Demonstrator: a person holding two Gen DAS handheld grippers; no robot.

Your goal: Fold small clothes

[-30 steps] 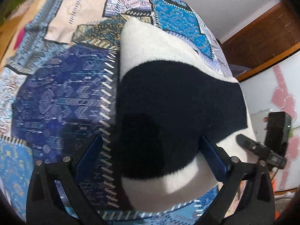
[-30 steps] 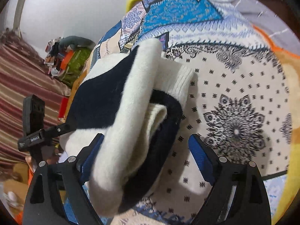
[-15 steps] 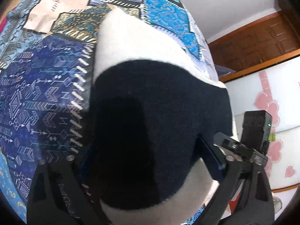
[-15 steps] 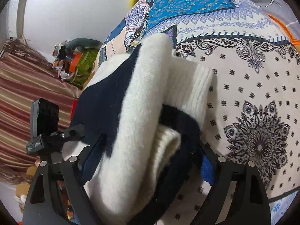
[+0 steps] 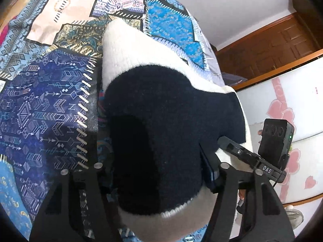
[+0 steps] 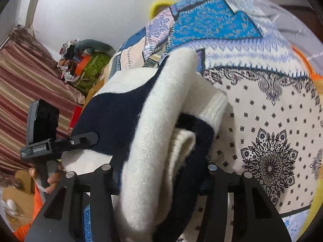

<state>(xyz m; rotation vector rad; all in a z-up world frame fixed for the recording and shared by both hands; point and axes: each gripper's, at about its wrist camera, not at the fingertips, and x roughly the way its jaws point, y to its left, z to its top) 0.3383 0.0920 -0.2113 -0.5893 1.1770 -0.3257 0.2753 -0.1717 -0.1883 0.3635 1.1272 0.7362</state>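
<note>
A folded, fuzzy navy-and-cream sweater point(image 5: 161, 121) lies bundled on the patchwork bedspread point(image 5: 50, 100). My left gripper point(image 5: 157, 173) is closed around its near left end, fingers pressed into the fabric. In the right wrist view the same sweater point(image 6: 157, 141) shows as several thick layers, and my right gripper point(image 6: 161, 177) is shut on its right end. Each gripper shows in the other's view, the right gripper point(image 5: 252, 161) and the left gripper point(image 6: 60, 143), at opposite sides of the bundle.
The bedspread point(image 6: 262, 121) stretches away on all sides. A white wall and wooden door point(image 5: 272, 46) stand beyond the bed. A cluttered pile point(image 6: 80, 60) and striped curtain point(image 6: 24, 80) lie to the left in the right wrist view.
Both grippers have closed in from wide open onto the ends of the sweater bundle, and the bundle sits closer to both cameras.
</note>
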